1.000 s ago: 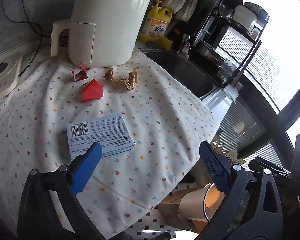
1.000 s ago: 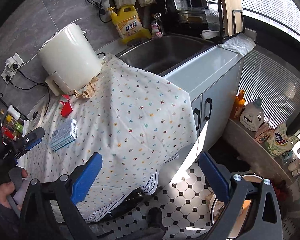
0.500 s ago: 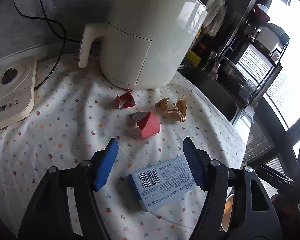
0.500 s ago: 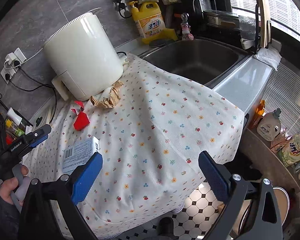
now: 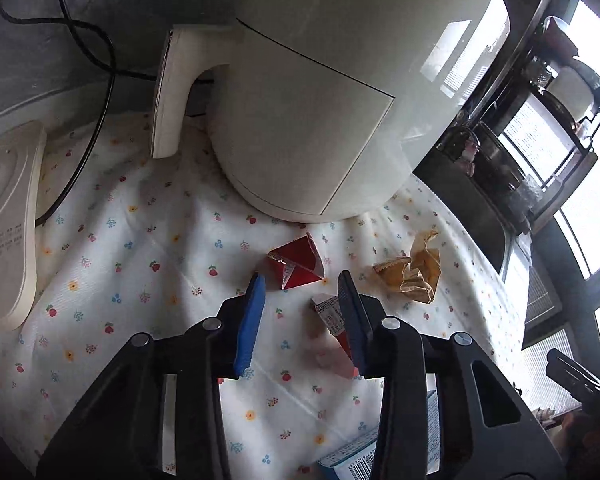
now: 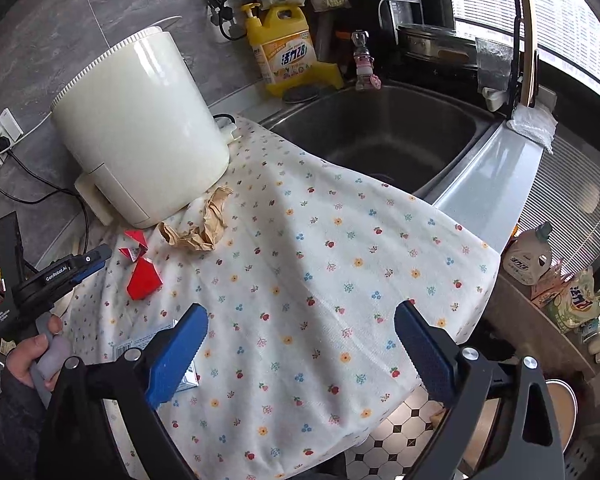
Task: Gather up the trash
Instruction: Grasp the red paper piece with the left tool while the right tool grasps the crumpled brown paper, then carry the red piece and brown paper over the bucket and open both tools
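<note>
We held the left gripper at lower centre, fingers parted with nothing between them, a red paper scrap against its right finger. Our right gripper hung wide open over the floral cloth; crumpled brown paper lay centre-left beside the white appliance.

A flowered cloth carries red cartons, crumpled brown paper, a blue box and a white appliance.

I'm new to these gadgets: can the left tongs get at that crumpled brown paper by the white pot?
Probably yes. The left tongs sit open just short of it, and the crumpled brown paper lies uncovered on the cloth to their right; only the red scraps lie closer.
</note>
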A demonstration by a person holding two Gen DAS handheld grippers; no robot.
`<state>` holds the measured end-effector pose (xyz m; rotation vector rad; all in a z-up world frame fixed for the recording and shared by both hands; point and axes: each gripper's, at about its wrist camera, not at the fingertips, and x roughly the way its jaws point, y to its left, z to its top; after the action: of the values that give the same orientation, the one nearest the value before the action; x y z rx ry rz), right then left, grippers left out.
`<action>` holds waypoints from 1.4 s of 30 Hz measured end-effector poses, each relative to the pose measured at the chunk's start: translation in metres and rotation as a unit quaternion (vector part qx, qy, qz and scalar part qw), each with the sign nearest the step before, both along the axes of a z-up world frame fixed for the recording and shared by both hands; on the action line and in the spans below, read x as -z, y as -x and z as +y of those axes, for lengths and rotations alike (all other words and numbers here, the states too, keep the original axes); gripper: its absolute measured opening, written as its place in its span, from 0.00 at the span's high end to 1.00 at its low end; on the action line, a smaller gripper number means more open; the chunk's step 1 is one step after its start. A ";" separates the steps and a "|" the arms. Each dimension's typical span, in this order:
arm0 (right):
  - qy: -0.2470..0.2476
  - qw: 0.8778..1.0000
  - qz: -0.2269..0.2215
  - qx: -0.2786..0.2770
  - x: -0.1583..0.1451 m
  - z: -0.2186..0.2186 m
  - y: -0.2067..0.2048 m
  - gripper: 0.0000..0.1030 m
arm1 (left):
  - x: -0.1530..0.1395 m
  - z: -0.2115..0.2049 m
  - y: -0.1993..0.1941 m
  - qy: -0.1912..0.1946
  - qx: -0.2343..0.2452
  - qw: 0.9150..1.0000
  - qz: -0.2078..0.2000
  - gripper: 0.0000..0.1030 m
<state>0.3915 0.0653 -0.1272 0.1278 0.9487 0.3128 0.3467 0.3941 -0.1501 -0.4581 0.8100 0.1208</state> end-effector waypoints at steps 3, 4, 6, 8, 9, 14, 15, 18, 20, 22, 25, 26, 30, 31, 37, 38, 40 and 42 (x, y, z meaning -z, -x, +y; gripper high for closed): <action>0.007 1.000 0.009 0.003 0.004 0.005 -0.006 0.11 | 0.011 0.007 -0.016 0.004 0.003 1.000 0.011 0.72; 0.009 1.000 0.012 0.002 0.005 0.008 -0.008 0.12 | 0.014 0.008 -0.020 0.004 0.004 1.000 0.013 0.75; 0.015 1.000 0.017 -0.004 0.008 0.016 -0.013 0.12 | 0.019 0.011 -0.026 0.007 0.004 1.000 0.018 0.86; 0.020 0.999 0.019 -0.016 0.010 0.026 -0.017 0.13 | 0.022 0.016 -0.029 0.011 0.000 1.000 0.019 0.96; 0.022 0.999 0.019 -0.022 0.011 0.032 -0.019 0.14 | 0.021 0.017 -0.028 0.011 -0.001 1.000 0.017 0.96; 0.022 0.998 0.023 -0.053 0.014 0.063 -0.035 0.21 | 0.011 0.023 -0.008 0.004 -0.006 1.000 0.000 0.96; 0.021 0.998 0.024 -0.059 0.014 0.069 -0.039 0.21 | 0.009 0.026 -0.004 0.002 -0.008 1.000 -0.003 0.96; 0.022 0.996 0.027 -0.079 0.017 0.089 -0.048 0.24 | 0.003 0.035 0.010 -0.001 -0.018 1.000 -0.010 0.96; 0.024 0.995 0.028 -0.092 0.019 0.101 -0.055 0.27 | 0.000 0.042 0.020 -0.002 -0.027 1.000 -0.014 0.96; 0.024 0.994 0.031 -0.100 0.022 0.112 -0.063 0.28 | -0.002 0.050 0.030 -0.001 -0.039 0.999 -0.020 0.96; 0.022 0.993 0.036 -0.109 0.028 0.127 -0.077 0.29 | -0.005 0.060 0.044 0.002 -0.056 0.998 -0.026 0.96; 0.022 0.993 0.038 -0.112 0.031 0.132 -0.081 0.30 | -0.006 0.063 0.048 0.002 -0.061 0.998 -0.027 0.96; 0.030 0.990 0.048 -0.129 0.042 0.151 -0.098 0.31 | -0.011 0.068 0.064 0.000 -0.075 0.997 -0.030 0.96; 0.033 0.989 0.055 -0.136 0.047 0.155 -0.101 0.37 | -0.013 0.069 0.066 -0.001 -0.078 0.997 -0.030 0.96; 0.042 0.981 0.058 -0.181 0.047 0.161 -0.085 0.81 | -0.025 0.061 0.079 -0.006 -0.091 0.995 -0.038 0.96; 0.044 0.980 0.053 -0.186 0.044 0.158 -0.079 0.81 | -0.027 0.058 0.081 -0.007 -0.092 0.995 -0.039 0.96; 0.046 0.980 0.043 -0.191 0.038 0.150 -0.069 0.82 | -0.030 0.051 0.084 -0.007 -0.090 0.995 -0.040 0.96; 0.033 0.980 0.040 -0.190 0.032 0.137 -0.060 0.82 | -0.034 0.041 0.084 -0.010 -0.085 0.995 -0.043 0.96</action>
<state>0.4519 0.2020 -0.1595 -0.1058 1.0621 0.6314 0.2629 0.4352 -0.1160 -0.5094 0.6841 0.2643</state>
